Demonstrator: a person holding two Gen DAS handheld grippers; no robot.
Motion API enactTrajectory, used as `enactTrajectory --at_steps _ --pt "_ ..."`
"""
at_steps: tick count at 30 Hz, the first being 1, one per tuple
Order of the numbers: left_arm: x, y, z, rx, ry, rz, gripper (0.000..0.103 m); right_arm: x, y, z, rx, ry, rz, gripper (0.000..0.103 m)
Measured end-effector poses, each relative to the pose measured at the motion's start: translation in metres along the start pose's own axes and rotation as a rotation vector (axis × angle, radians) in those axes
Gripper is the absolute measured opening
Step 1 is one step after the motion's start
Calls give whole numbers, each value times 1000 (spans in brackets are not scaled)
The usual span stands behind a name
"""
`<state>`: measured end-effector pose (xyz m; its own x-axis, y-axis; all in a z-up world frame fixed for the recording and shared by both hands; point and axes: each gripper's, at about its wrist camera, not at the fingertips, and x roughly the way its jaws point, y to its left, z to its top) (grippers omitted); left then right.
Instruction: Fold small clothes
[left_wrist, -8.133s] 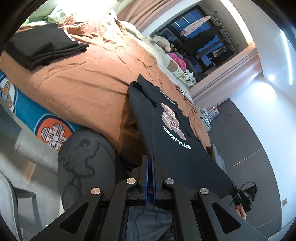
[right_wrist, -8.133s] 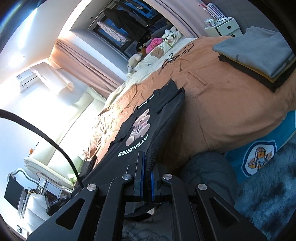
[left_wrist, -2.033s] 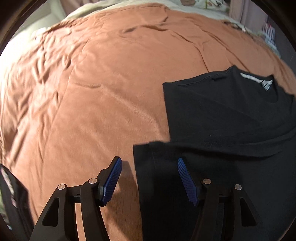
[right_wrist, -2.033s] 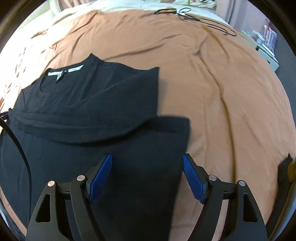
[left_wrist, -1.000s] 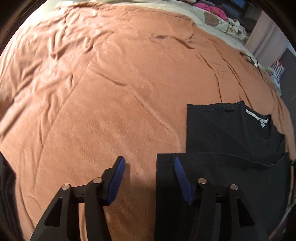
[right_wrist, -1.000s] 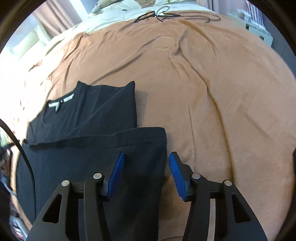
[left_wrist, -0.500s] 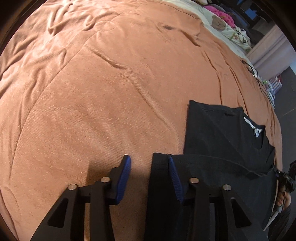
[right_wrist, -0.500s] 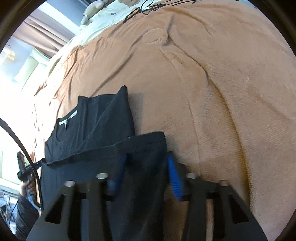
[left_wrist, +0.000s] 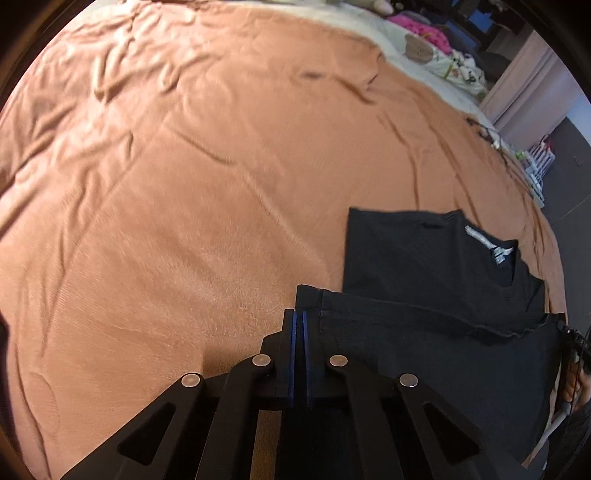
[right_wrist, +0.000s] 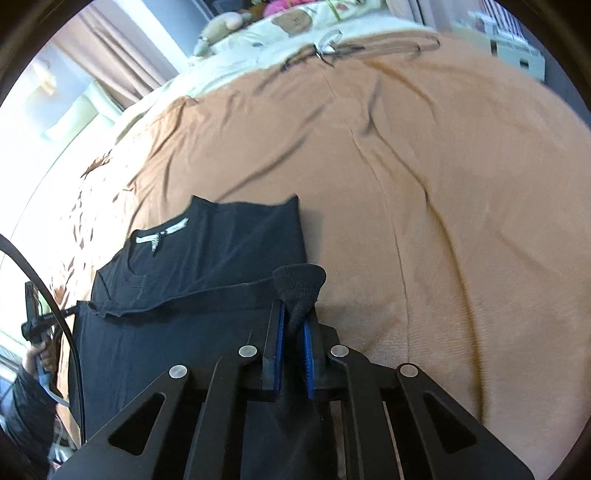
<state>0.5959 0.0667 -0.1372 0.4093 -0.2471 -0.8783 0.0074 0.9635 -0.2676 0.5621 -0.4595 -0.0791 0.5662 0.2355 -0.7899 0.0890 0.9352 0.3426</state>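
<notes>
On the brown bedspread (left_wrist: 184, 184) the black T-shirt (left_wrist: 424, 258) lies partly folded. Both tools have just closed on its near hem corners: the right tool (right_wrist: 293, 332) bunches cloth, while the left tool (left_wrist: 298, 325) pinches only an edge, which could slip out and skew the fold.

The right gripper (right_wrist: 293, 332), its jaws just closing, pinches a bunched corner of the black T-shirt (right_wrist: 207, 258) lying on the brown bed cover (right_wrist: 443, 184).
</notes>
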Motion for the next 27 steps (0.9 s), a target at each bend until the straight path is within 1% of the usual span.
enactTrajectory --at_steps 5,10,13,17,22,27 --pt "-29 -9 7 20 -67 -8 3 -25 13 -6 -36 -66 -23 3" --pt "-53 -24 17 42 -135 4 3 -50 21 -10 -42 -136 -50 2" --pt "-63 -29 27 44 -166 -6 3 -63 25 -11 -45 -167 -53 2" --pt "-70 -34 37 41 -195 2 3 -75 33 -9 -55 -196 -65 2" --pt "-67 -39 54 41 -207 7 3 -69 39 1 -61 -205 -88 2" --pt "-55 -42 71 45 -208 21 3 -52 41 18 -58 -198 -105 2"
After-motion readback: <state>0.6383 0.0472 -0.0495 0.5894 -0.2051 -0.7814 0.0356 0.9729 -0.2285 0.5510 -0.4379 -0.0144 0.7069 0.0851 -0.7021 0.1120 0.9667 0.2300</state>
